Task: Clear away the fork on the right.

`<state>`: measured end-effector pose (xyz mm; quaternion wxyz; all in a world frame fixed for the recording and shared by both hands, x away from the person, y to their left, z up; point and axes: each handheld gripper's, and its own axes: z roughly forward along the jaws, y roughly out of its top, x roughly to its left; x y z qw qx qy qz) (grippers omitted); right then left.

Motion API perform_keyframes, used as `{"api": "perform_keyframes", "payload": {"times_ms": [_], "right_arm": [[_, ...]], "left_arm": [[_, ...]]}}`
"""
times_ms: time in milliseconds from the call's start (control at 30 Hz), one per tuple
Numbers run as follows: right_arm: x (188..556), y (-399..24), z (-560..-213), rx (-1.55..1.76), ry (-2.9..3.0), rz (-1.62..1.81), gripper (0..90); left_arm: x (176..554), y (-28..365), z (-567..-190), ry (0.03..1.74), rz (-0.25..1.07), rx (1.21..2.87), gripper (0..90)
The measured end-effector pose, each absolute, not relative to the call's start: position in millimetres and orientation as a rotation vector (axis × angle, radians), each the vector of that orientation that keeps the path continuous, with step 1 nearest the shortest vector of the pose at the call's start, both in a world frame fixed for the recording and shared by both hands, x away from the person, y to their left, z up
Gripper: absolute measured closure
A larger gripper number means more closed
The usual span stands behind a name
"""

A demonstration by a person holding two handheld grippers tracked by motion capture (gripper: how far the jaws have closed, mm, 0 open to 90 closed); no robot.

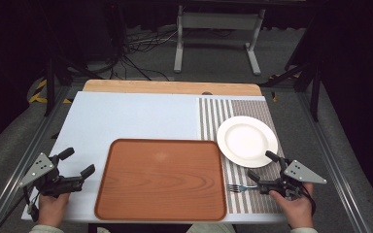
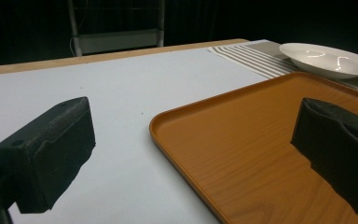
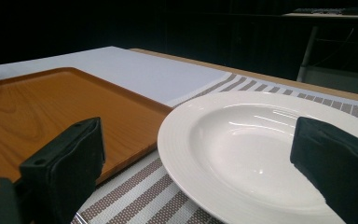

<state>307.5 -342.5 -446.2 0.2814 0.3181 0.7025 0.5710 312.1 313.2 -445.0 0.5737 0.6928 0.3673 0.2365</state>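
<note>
A brown wooden tray [image 1: 162,179] lies at the front middle of the table, with nothing on it. To its right a white plate [image 1: 246,141] rests on a striped placemat [image 1: 252,109], and a fork [image 1: 240,187] lies on the mat in front of the plate. My left gripper [image 1: 76,162] sits just left of the tray, open and holding nothing; its jaws frame the tray's corner [image 2: 156,122]. My right gripper [image 1: 262,166] hovers over the mat between fork and plate, open, with the plate [image 3: 256,154] straight ahead of its jaws.
A pale blue mat [image 1: 136,116] covers the left and middle of the table, with a strip of bare wooden tabletop [image 1: 170,87] at the far edge. Beyond the table stand a grey frame [image 1: 218,29], cables on the floor and dark stands.
</note>
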Motion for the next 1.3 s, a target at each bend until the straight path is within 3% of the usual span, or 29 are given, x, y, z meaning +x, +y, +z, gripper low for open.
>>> {"api": "perform_keyframes", "payload": {"times_ms": [567,1300], "right_arm": [[307.3,-342.7,-442.3,0.849,1.884,1.534,4.2],[315.7,-334.1,-405.0,0.79,2.043,1.474,4.7]], "left_arm": [[313.3,312.1,-444.1,0.868,0.543,1.64,0.6],[313.4,312.0,-442.6,0.881,0.542,1.67,1.2]]}}
